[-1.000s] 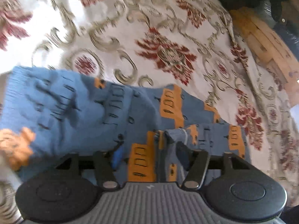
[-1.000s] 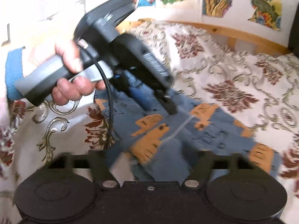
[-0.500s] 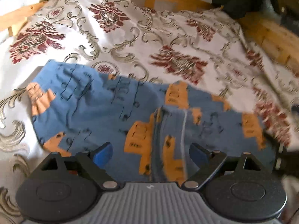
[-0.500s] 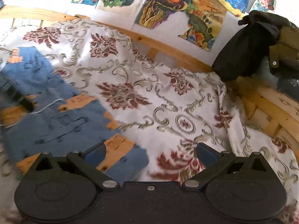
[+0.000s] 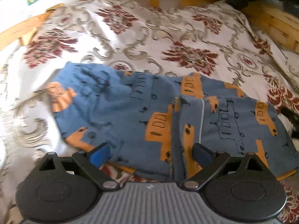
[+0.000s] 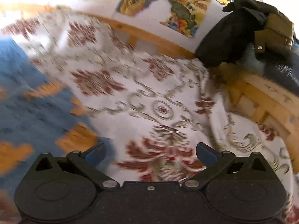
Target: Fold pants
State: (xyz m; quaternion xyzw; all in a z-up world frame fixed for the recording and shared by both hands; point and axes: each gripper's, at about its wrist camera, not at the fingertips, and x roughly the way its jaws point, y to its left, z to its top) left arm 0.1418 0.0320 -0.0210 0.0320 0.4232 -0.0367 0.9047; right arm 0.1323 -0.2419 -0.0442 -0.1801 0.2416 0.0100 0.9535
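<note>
With the folded blue pants (image 5: 168,115) lying flat on the bedspread (image 5: 168,37), long axis running left-right, they sit right under the left gripper (image 5: 150,152), jaws wide & empty, while the right gripper (image 6: 150,154), also wide w/ nothing held, hangs off their right end, so left's nearer.

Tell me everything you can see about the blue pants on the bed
The pants are soft blue knit fabric printed with orange vehicle shapes and thin black line drawings. They lie flat on the floral bedspread, folded, one layer lapped over the other along an edge with a pale seam line. The far left end looks gathered and slightly rumpled. The left gripper hangs open above the near edge, gripping nothing; the right gripper, also open, sits over bedspread beside the pants' end.
</note>
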